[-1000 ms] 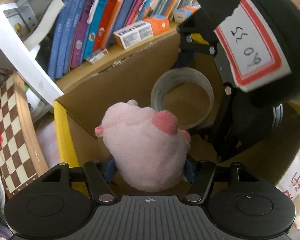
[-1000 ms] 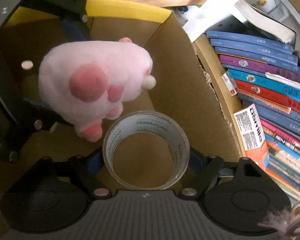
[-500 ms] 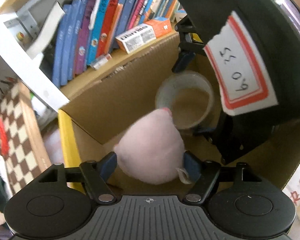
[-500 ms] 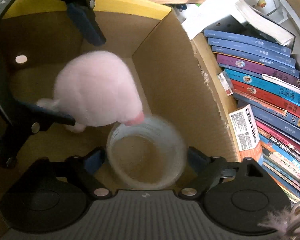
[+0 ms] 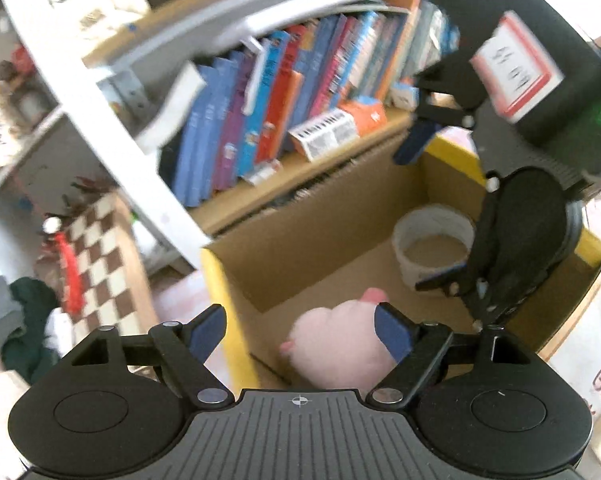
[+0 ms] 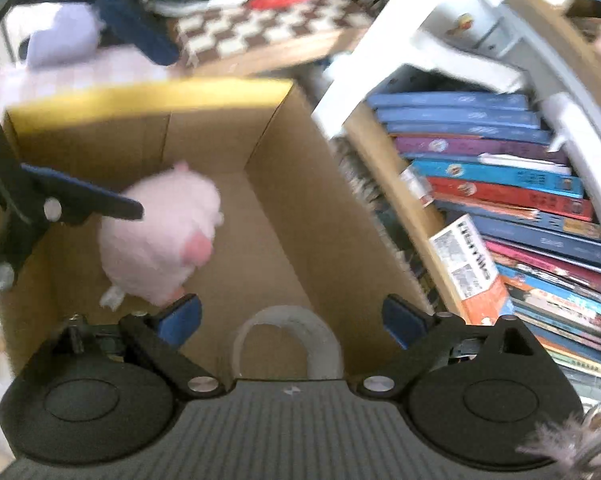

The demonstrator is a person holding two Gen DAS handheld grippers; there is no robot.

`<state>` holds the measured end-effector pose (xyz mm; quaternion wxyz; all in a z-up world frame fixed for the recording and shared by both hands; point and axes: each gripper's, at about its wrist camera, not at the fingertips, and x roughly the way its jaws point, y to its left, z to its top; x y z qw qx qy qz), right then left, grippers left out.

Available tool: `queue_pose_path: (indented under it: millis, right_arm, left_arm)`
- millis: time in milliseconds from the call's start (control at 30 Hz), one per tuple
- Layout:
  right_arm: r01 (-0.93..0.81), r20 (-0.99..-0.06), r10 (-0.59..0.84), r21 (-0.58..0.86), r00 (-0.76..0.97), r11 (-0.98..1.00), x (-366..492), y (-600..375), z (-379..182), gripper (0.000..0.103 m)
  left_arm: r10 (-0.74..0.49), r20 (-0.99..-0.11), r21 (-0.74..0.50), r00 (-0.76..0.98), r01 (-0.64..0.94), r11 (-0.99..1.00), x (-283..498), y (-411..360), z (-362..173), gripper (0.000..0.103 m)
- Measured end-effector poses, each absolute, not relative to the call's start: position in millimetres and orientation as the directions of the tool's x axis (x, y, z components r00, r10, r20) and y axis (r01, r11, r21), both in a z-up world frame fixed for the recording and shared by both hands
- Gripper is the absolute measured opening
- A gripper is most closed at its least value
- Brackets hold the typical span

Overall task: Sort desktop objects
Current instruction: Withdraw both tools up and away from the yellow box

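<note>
Both of our loads have dropped since a second ago: the pink plush toy [image 5: 340, 344] that our left gripper [image 5: 300, 330] was pinching, and the roll of tape [image 5: 434, 246] that our right gripper [image 6: 290, 316] carried, now lie on the floor of the cardboard box [image 6: 296, 184], and we have lifted both tools up and away from them.

Going left to right in the left wrist view, a chessboard [image 5: 96, 256] leans at the far left, then a shelf of books [image 5: 268, 96] stands behind the box. Inside the box the plush lies near the left wall and the tape sits apart from it toward the right.

Our left tongs are spread wide and empty above the plush. Our right tongs are likewise spread and empty, with the tape just below them.

We judge the plush light and soft; it will squash, so a firm pinch across its round body would suit if we had to take it up again. The tape looks stiff and light, best taken across its ring wall.
</note>
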<state>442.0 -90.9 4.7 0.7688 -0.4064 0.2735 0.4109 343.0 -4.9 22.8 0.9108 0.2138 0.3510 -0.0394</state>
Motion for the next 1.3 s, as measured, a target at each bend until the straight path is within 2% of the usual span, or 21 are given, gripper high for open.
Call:
queue_pose_path:
  millis: [167, 433, 933, 1300]
  right_arm:
    - [-0.822, -0.663, 0.502, -0.346, 0.555, 0.452, 425, -116, 38, 0.098]
    - [-0.778, -0.581, 0.552, -0.252, 0.597, 0.576, 383, -147, 69, 0.098]
    - [-0.610, -0.474, 0.485, -0.151, 0.735, 0.778, 259, -190, 72, 0.098]
    - [-0.479, -0.483, 0.361, -0.144, 0.798, 0.866, 171, -197, 44, 0.098]
  left_arm:
    - [0.114, -0.588, 0.337, 0.801, 0.114, 0.935, 313, 5, 49, 0.089]
    - [0.139, -0.527, 0.277, 0.838, 0.014, 0.961, 265, 21, 73, 0.089]
    - [0.078, -0.494, 0.203, 0.866, 0.027, 0.979, 175, 18, 73, 0.095]
    - [0.071, -0.494, 0.187, 0.866, 0.027, 0.982, 115, 15, 58, 0.096]
